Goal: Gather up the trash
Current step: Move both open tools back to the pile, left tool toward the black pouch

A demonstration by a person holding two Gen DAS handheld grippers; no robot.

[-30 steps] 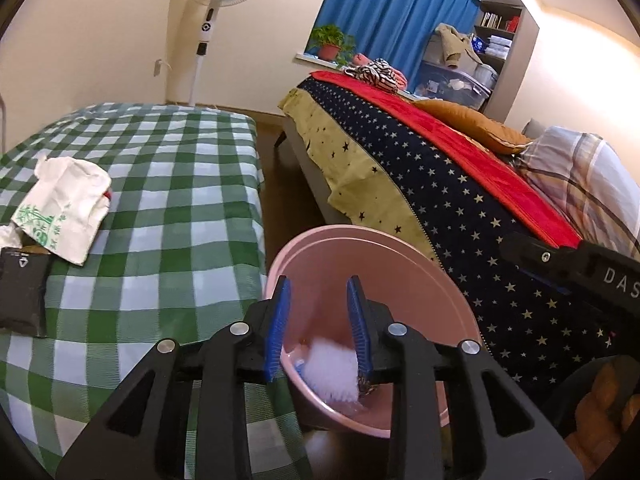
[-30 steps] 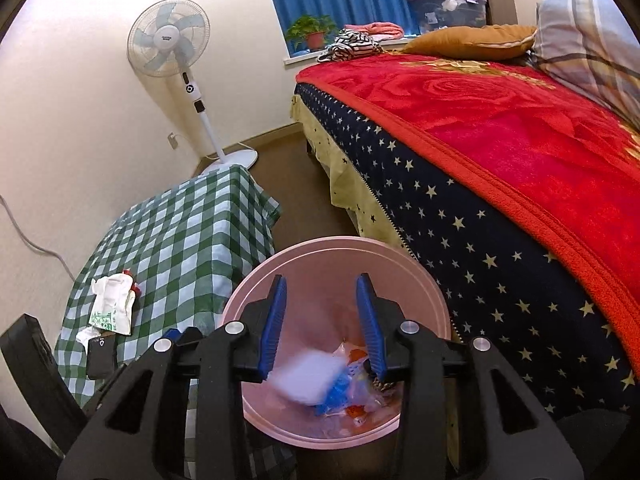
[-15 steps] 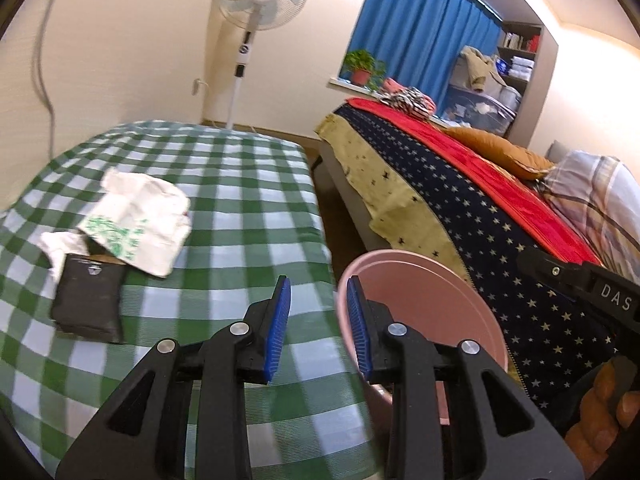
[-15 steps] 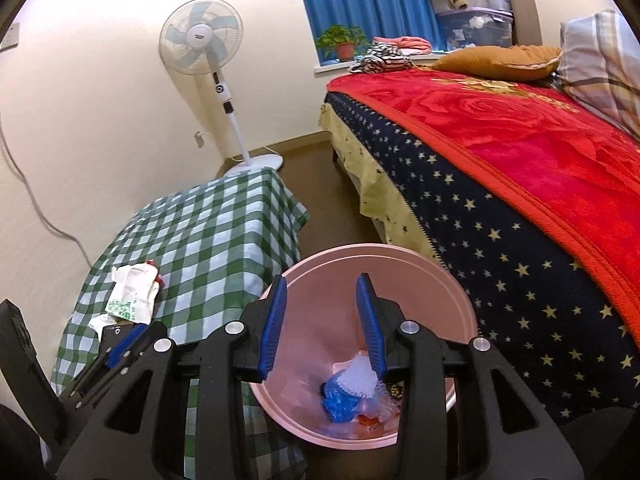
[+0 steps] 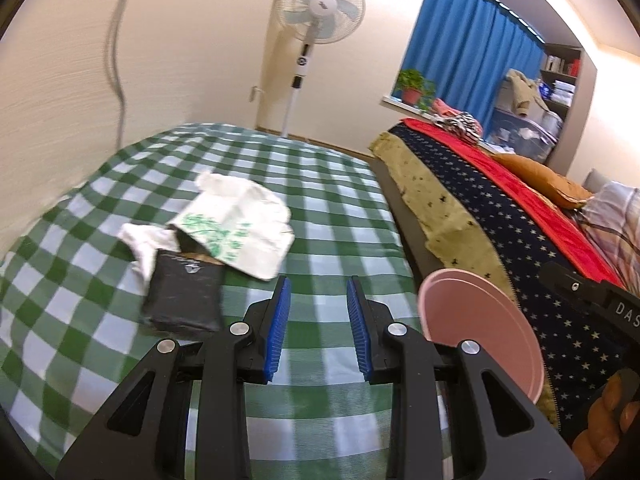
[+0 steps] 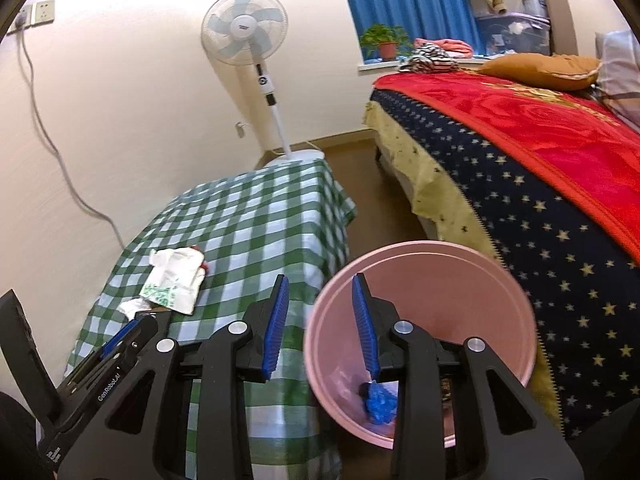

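Note:
A pink trash bin [image 6: 424, 280] stands between the checked table and the bed, with blue and white scraps [image 6: 380, 400] at its bottom; its rim also shows in the left wrist view [image 5: 480, 320]. On the table lie a white bag with green print [image 5: 236, 224], a crumpled white paper [image 5: 140, 240] and a black packet [image 5: 184, 296]. My left gripper [image 5: 316, 328] is open and empty over the table, just right of the packet. My right gripper [image 6: 320, 324] is open and empty above the bin's left rim.
The table has a green checked cloth [image 5: 320, 184]. A bed with a starred blue and red cover [image 6: 540, 160] stands to the right. A standing fan [image 6: 248, 36] is by the far wall. A cable [image 6: 52, 140] hangs down the wall on the left.
A white piece dropped from my left gripper into the bin. My left gripper then swung left from the bin to over the table. My right gripper shifted left toward the bin's rim.

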